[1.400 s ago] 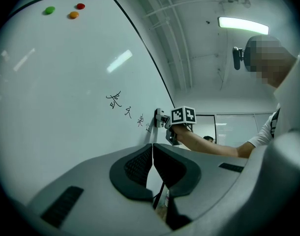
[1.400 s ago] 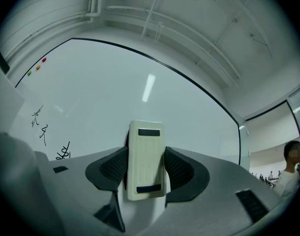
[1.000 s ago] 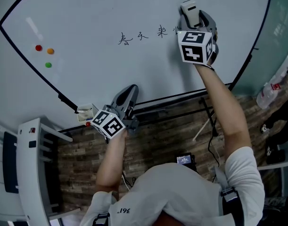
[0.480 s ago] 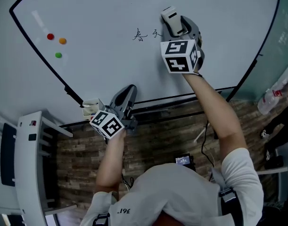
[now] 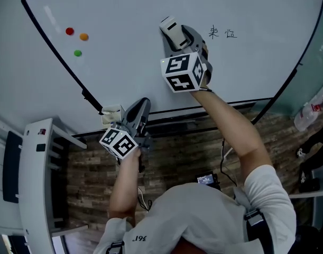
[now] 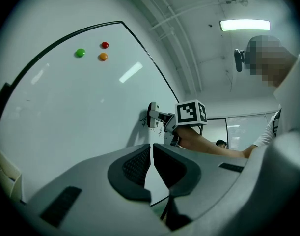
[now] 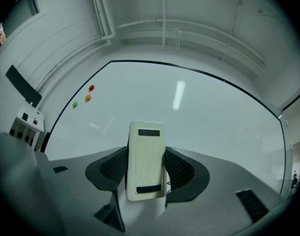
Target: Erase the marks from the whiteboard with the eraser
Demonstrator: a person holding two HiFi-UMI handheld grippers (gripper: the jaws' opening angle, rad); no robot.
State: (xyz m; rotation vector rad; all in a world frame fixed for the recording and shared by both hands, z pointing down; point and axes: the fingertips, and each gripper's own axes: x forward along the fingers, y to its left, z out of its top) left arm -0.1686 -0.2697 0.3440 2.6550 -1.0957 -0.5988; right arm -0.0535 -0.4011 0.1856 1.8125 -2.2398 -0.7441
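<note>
Cream plastic, ribbed and rectangular, the whiteboard eraser (image 7: 146,161) is clamped in your right gripper (image 5: 180,35). The jaws press on its two long sides, and its long axis runs up the right gripper view, in line with them. In the head view it sits at upper centre, seemingly flat against the glossy white whiteboard (image 5: 124,20).

The relation that matters is this. The two black handwritten characters (image 5: 222,33) still showing lie to the right of the eraser in that view, near it and at about the same height. The row runs left to right, so the eraser's long axis crosses it. Your right gripper is much the nearer one. Your left gripper (image 5: 141,105) hangs low at the board's bottom edge, left of centre, jaws closed together on nothing and well apart from the writing.

A second ago the eraser covered the right end of a four-character row, and half a second ago it covered the middle. It has now slid to the left end. The left pair is mostly hidden, with only a few dark strokes showing at the eraser's edge in the left gripper view. The right pair is legible again, so I judge that pass did not clear it and a firmer sweep back rightward is needed. The left gripper has barely moved.
</note>
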